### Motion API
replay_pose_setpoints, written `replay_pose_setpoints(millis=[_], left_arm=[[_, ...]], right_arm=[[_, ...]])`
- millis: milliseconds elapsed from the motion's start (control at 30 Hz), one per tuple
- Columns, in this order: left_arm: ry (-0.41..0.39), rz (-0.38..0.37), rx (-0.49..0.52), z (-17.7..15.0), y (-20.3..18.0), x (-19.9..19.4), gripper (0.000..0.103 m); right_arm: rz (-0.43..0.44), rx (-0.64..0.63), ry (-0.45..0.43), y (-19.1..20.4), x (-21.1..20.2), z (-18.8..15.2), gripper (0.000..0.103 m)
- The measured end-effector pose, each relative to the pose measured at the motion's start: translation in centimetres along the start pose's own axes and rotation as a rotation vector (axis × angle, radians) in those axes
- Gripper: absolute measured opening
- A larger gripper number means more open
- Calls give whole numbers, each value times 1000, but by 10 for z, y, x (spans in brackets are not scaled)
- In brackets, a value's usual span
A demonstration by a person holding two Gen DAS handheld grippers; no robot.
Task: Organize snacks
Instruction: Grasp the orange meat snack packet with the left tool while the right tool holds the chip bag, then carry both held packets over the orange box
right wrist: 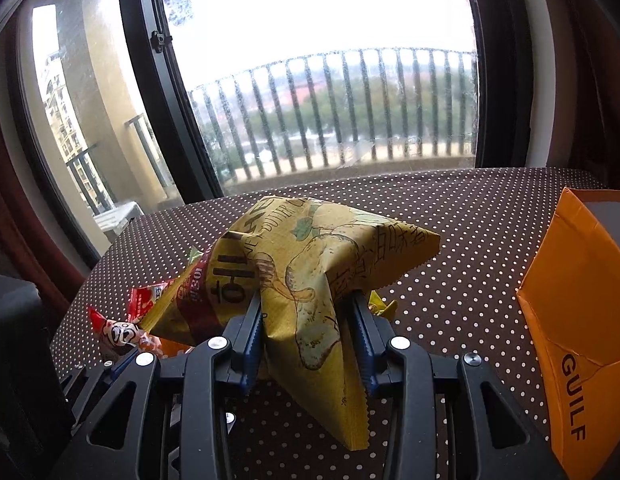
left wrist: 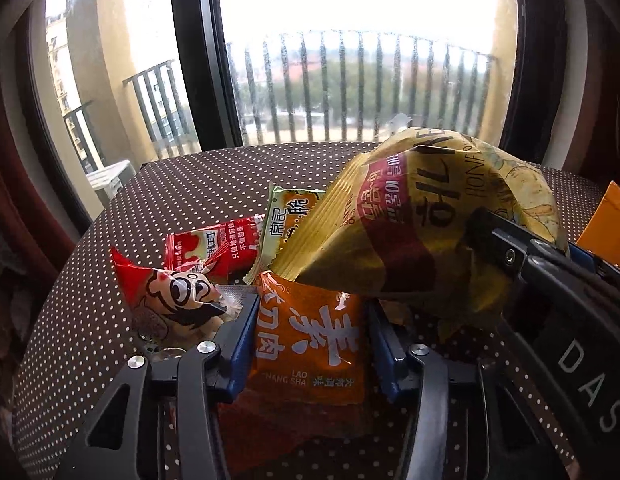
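Note:
My left gripper [left wrist: 312, 320] is shut on a flat orange snack packet [left wrist: 310, 348] and holds it over the dotted table. My right gripper [right wrist: 305, 316] is shut on a large yellow chip bag [right wrist: 310, 264] and holds it lifted; the bag also shows in the left wrist view [left wrist: 422, 216], with a right finger [left wrist: 498, 248] pressed into it. A red cartoon-face candy pack [left wrist: 173, 296], a red sachet [left wrist: 221, 248] and a green-edged orange sachet [left wrist: 285, 216] lie in a heap just ahead of my left gripper. The candy pack shows at the left of the right wrist view [right wrist: 117, 332].
The table has a brown cloth with white dots [right wrist: 470, 240]. An open orange box marked GUILF [right wrist: 578, 320] stands at the right; its corner shows in the left wrist view [left wrist: 610, 220]. A big window with a balcony railing [right wrist: 330, 112] is behind the table's far edge.

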State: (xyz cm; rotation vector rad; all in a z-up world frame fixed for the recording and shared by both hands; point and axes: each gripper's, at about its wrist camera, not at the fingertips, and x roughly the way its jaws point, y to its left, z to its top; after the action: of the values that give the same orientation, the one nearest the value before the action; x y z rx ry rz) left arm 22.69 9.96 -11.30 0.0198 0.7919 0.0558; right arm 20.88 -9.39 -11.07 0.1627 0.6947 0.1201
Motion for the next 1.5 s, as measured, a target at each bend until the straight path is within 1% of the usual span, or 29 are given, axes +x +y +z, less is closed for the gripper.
replay_pose_setpoints(millis=[333, 733, 1067, 1233, 1500], left_arm=[[-9, -48, -57, -12, -5, -23, 51], [-40, -75, -86, -28, -18, -57, 51], [-84, -77, -86, -37, -27, -85, 51], [-103, -84, -80, -34, -31, -95, 51], [-163, -90, -59, -28, -41, -118, 50]], right_arm=[[-12, -18, -22, -2, -21, -4, 42], [-24, -21, -70, -10, -59, -15, 42], [-27, -8, -120, -14, -87, -23, 42], [-29, -6, -143, -16, -98, -23, 42], [-31, 3, -208, -18, -108, -18, 42]])
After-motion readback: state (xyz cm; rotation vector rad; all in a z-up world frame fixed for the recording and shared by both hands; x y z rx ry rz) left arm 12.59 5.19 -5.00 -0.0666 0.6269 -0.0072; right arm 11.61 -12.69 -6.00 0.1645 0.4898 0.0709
